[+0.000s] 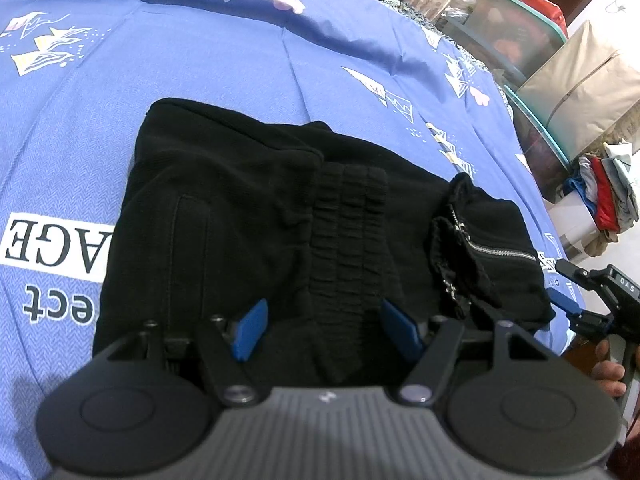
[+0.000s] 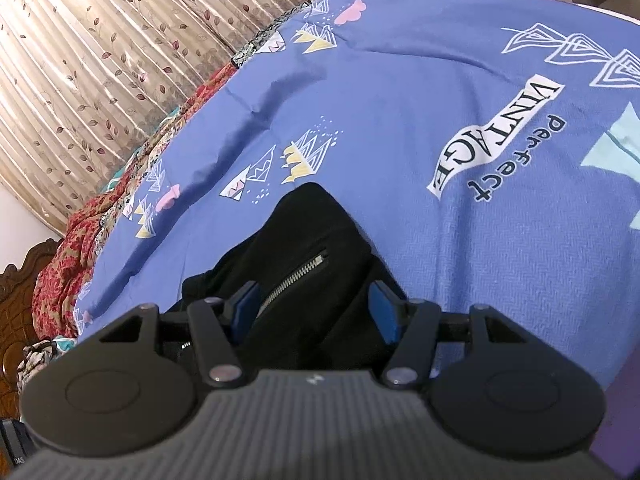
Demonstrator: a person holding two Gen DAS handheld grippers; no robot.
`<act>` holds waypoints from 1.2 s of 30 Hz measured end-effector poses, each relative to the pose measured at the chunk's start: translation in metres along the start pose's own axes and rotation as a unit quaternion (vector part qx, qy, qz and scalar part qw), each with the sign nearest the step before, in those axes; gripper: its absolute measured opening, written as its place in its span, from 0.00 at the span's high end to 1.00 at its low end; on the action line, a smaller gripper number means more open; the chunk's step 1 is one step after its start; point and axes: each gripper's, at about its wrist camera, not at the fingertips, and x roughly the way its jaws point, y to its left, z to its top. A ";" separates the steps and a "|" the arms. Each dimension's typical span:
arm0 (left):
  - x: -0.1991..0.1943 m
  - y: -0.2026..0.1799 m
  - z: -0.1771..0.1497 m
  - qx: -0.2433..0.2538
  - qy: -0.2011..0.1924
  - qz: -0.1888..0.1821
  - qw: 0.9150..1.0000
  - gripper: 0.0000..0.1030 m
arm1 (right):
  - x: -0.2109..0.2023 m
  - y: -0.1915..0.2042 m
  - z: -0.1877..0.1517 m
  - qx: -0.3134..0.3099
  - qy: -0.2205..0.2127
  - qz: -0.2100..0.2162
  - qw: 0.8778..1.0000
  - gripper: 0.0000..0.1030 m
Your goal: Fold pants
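Observation:
Black pants (image 1: pixel 224 216) lie folded in a thick bundle on the blue bedsheet (image 1: pixel 248 52). Their ribbed elastic waistband (image 1: pixel 348 240) runs toward my left gripper (image 1: pixel 326 326), which is open with its blue pads on either side of the waistband. A zipped pocket part (image 1: pixel 492 252) lies at the bundle's right end. My right gripper (image 1: pixel 576 300) shows there at the right edge. In the right wrist view the right gripper (image 2: pixel 316 306) is open, its pads on either side of the zipped black fabric (image 2: pixel 304 248).
The bedsheet (image 2: pixel 400 100) carries printed "Perfect Vintage" lettering (image 2: pixel 496 136). Floral curtains (image 2: pixel 100 60) and a red patterned cloth (image 2: pixel 80 220) line the far bed edge. Storage boxes (image 1: pixel 532 40) and stacked clothes (image 1: pixel 608 192) stand beside the bed.

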 end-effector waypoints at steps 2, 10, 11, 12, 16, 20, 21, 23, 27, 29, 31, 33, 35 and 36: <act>0.000 0.000 0.000 0.000 0.000 0.000 1.000 0.37 | -0.001 -0.001 0.001 -0.001 -0.001 0.003 1.000 0.39; 0.000 0.000 0.000 -0.001 0.000 0.000 1.000 0.37 | 0.019 -0.016 0.003 0.010 0.039 0.013 0.999 0.36; 0.000 0.000 0.000 -0.001 0.000 0.000 1.000 0.37 | 0.022 -0.019 0.003 0.012 0.044 0.014 0.999 0.36; 0.000 0.000 0.000 -0.001 0.000 0.000 1.000 0.37 | 0.023 -0.020 0.003 0.012 0.044 0.017 0.999 0.36; 0.001 -0.001 0.000 0.000 0.001 0.001 1.000 0.36 | 0.020 -0.013 0.002 -0.008 0.045 0.016 0.999 0.35; 0.000 0.000 0.001 0.000 0.004 0.000 1.000 0.36 | 0.017 -0.016 0.002 0.004 0.043 0.023 0.999 0.35; 0.000 -0.001 0.001 -0.001 0.003 0.000 1.000 0.36 | 0.017 -0.019 0.004 0.008 0.043 0.024 0.999 0.35; -0.003 -0.001 0.002 -0.002 0.006 -0.002 1.000 0.35 | 0.016 -0.021 0.004 0.009 0.043 0.027 0.999 0.35; -0.022 -0.007 0.002 0.003 -0.008 -0.012 1.000 0.26 | 0.010 -0.019 0.004 -0.009 0.039 0.022 0.999 0.33; -0.035 -0.009 0.002 0.003 -0.018 -0.029 0.999 0.26 | 0.005 -0.016 0.003 -0.017 0.027 0.017 0.999 0.30; -0.044 -0.011 0.004 0.001 -0.027 -0.038 0.999 0.26 | 0.001 -0.014 0.005 -0.021 0.014 0.017 1.000 0.28; -0.050 -0.011 0.006 -0.005 -0.034 -0.042 0.999 0.26 | 0.002 -0.015 0.006 -0.017 0.013 0.018 1.000 0.28; -0.053 -0.010 0.009 -0.014 -0.036 -0.047 0.998 0.26 | 0.010 -0.017 0.004 -0.013 0.029 0.013 0.999 0.28; -0.053 -0.011 0.010 -0.018 -0.036 -0.049 0.998 0.26 | 0.015 -0.018 0.001 -0.012 0.041 0.016 0.999 0.28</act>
